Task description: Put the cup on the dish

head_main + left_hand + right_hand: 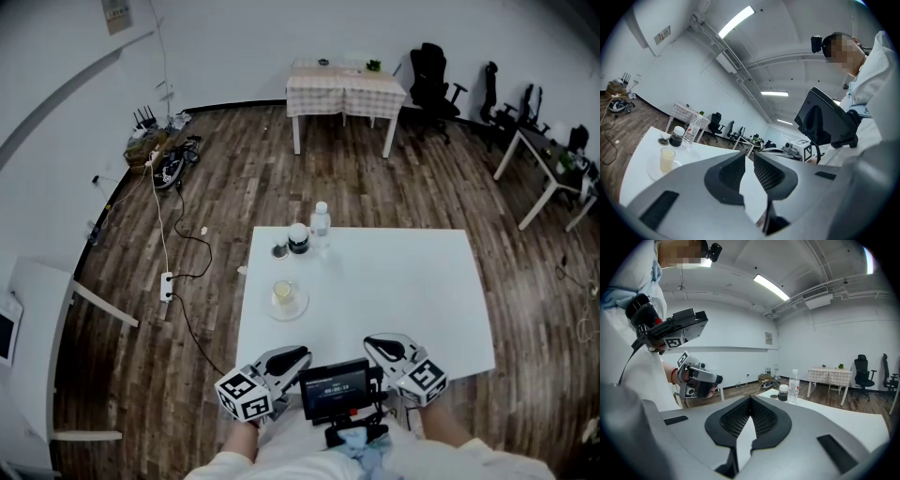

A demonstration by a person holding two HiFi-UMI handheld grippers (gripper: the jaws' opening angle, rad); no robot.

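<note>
The clear glass cup of pale yellow liquid (282,292) is found standing upright on the round clear glass dish (300,308), near the left edge of the white square desk (403,281), so the placement is judged complete. The left tool (749,154) is held level at the near desk edge, its jaws a narrow gap apart with nothing between them, and the right tool (750,398) is clenched on nothing. Both are held well apart from the cup, presumably so that it is not disturbed.
</note>
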